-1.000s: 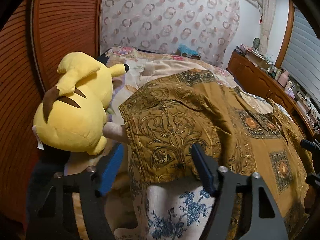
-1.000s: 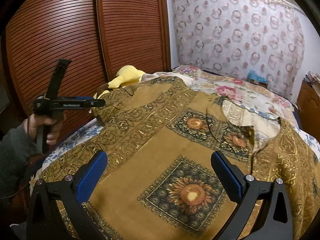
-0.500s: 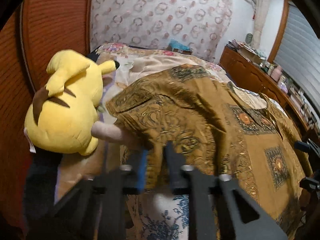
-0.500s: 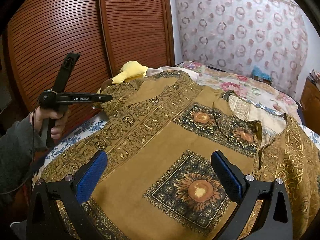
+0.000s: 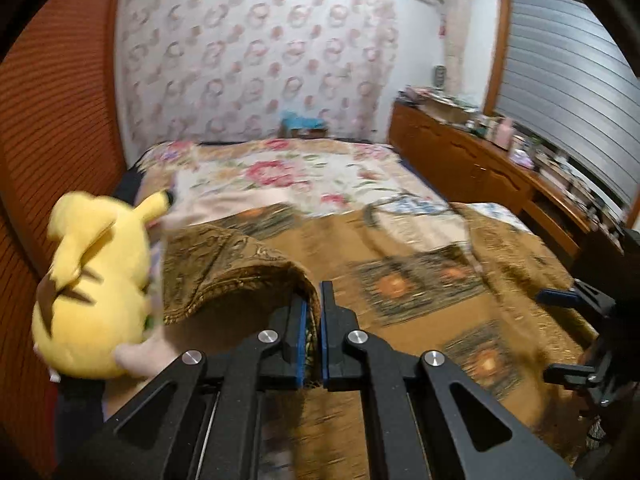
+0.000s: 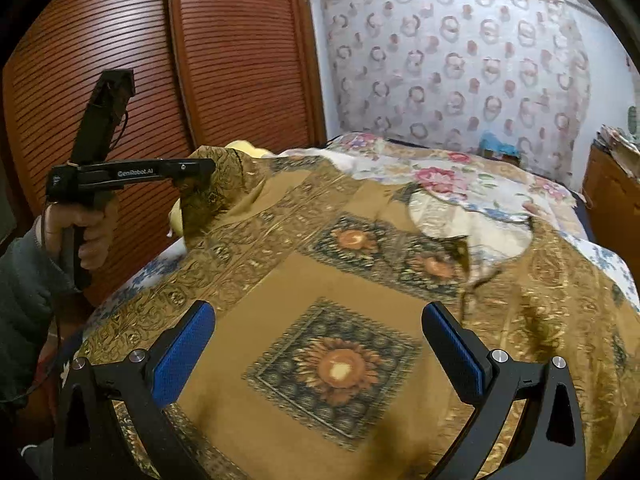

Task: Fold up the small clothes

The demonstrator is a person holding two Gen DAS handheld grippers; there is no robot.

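You are in the first fold of the brown patterned shirt (image 6: 304,280), which lies spread face up across the bed (image 5: 304,168), its neckline toward the far wall. Your left gripper (image 5: 314,320) has its jaws clamped tight on the shirt's left sleeve (image 5: 224,264), with cloth pinched between the blue pads, and the sleeve is raised off the bed in a curl just beside the yellow plush toy (image 5: 92,280). Your right gripper (image 6: 320,344) hovers over the lower front of the shirt with its jaws spread wide and nothing between them. The next move, as I judge it, calls for carrying the held sleeve inward across the chest panel and laying it flat before you let go. Keep the lift low enough that the body of the shirt does not drag, and consider pressing the middle with the free gripper.
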